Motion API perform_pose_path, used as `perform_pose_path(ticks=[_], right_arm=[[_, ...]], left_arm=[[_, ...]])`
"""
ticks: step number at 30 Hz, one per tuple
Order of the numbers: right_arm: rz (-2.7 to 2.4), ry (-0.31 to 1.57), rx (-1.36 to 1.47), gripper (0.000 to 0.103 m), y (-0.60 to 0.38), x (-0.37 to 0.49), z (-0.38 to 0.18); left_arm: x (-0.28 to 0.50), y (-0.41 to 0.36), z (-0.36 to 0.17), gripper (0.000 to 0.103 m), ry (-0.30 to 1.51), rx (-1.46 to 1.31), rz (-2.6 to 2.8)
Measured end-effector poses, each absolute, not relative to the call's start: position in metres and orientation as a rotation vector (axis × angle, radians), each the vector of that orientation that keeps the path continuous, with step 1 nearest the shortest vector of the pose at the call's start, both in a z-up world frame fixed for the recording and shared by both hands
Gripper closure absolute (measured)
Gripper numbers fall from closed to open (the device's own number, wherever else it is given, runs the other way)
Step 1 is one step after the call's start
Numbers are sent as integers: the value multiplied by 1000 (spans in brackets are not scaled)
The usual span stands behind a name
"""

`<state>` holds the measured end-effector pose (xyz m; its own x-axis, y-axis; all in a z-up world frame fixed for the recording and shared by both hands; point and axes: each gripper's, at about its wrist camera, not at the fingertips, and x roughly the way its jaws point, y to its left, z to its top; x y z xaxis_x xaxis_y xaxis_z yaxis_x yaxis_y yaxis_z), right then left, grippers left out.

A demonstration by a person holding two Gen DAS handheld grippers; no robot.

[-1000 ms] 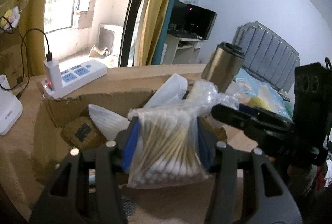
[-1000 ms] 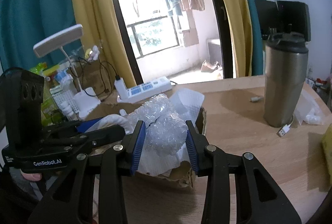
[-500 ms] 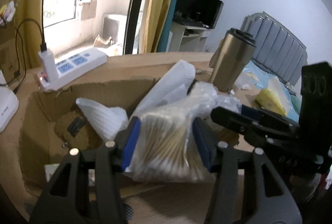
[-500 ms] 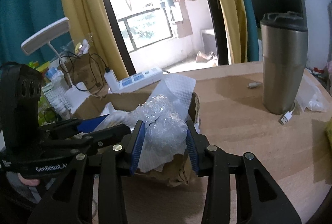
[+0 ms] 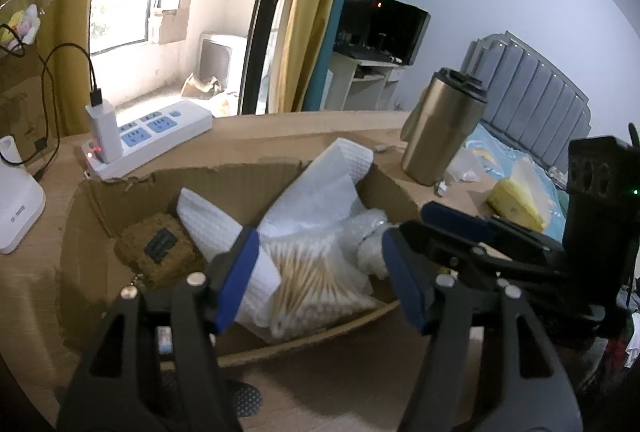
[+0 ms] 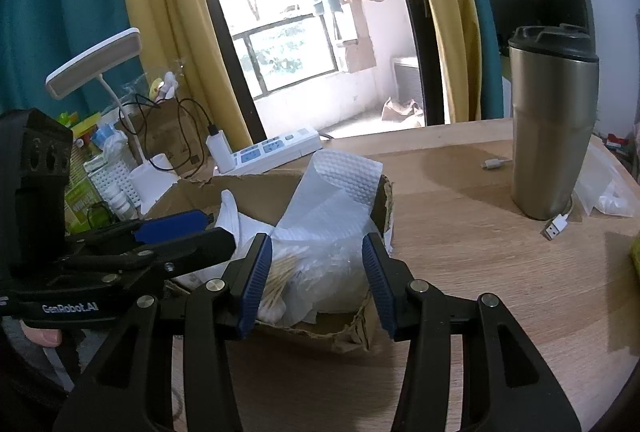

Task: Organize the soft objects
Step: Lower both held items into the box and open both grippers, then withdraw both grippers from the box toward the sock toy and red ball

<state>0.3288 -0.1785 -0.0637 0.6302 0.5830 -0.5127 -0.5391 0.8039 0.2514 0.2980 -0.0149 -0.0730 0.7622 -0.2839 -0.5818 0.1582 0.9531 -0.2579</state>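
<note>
The bag of cotton swabs [image 5: 316, 280] lies in the cardboard box [image 5: 120, 200], directly ahead of the left tool [image 5: 320, 284], sticks pointing away. Both tools, left and right [image 6: 316, 276], are opening, gripping nothing.

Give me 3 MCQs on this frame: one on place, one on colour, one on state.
1. Where is the bag of cotton swabs?
A. inside the cardboard box
B. beside the steel tumbler
C. on the power strip

2. What colour are the pads of the left gripper?
A. red
B. blue
C. green

3. How does the tumbler stand?
A. on its side
B. upside down
C. upright, lid on

Answers:
1 A, the bag lies among the foam wrap in the box.
2 B, both pad strips show blue.
3 C, it stands on the table with its dark lid on top.
</note>
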Motion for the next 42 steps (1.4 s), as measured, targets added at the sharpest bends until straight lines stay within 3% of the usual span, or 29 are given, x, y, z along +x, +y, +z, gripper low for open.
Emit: perform_pose_path(ticks=[15, 21, 34, 42], right_arm=[[639, 574, 67, 52, -179, 314, -49], [637, 560, 55, 45, -173, 303, -41], [628, 521, 21, 44, -164, 269, -21], [633, 514, 5, 44, -160, 251, -17]], left_arm=[[269, -4, -53, 37, 596, -201, -236], [253, 6, -45, 36, 566, -224, -229], [210, 28, -29, 32, 505, -263, -236], [177, 42, -23, 22, 471, -270, -222]])
